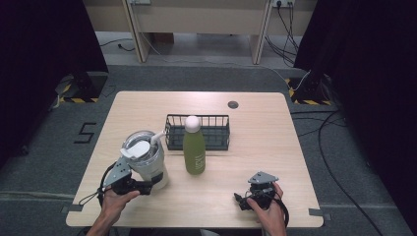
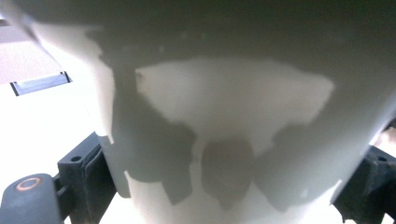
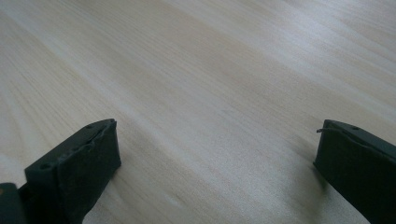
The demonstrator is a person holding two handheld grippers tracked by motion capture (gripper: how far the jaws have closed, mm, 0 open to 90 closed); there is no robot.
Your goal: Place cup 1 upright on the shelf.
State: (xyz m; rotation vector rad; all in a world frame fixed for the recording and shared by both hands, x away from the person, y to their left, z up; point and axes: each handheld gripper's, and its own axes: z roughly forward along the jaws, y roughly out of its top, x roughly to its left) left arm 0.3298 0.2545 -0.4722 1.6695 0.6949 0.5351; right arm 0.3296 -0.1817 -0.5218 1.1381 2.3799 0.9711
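- Here the left claw [image 1: 147, 187] sits low against the white tumbler [image 1: 146, 160], which stands upright near the front-left of the surface [image 1: 255, 147]; its two jaws are set on either side of the lower body, and in the left gripper view the tumbler wall [image 2: 233, 116] runs right across between them.
- The jaws look pressed against the wall on both sides, so I take it that the left claw grips the tumbler, though the exact contact is partly in shadow.
- Hold the squeeze even: the wall is smooth and rounded, and a pinch this low on a tall cup with a lid and a straw [image 1: 157, 137] will probably let the top sway if the wrist twists.
- Lift straight up first, keeping the tumbler upright, before carrying it anywhere; tilting could spill whatever is inside.
- The green bottle [image 1: 194, 147] stands just beside the tumbler to its right, and the black wire basket [image 1: 216, 129] lies behind both. If the tumbler is bound for the basket, it must rise above the rim and pass left of the bottle's white cap to avoid knocking it over.
- The right claw [image 1: 244, 200] rests near the front-right of the surface, well apart from everything, its jaws spread wide with nothing but bare wood between them in the right gripper view [image 3: 215, 154].
- It is free to steady the bottle or the basket if either looks likely to shift.
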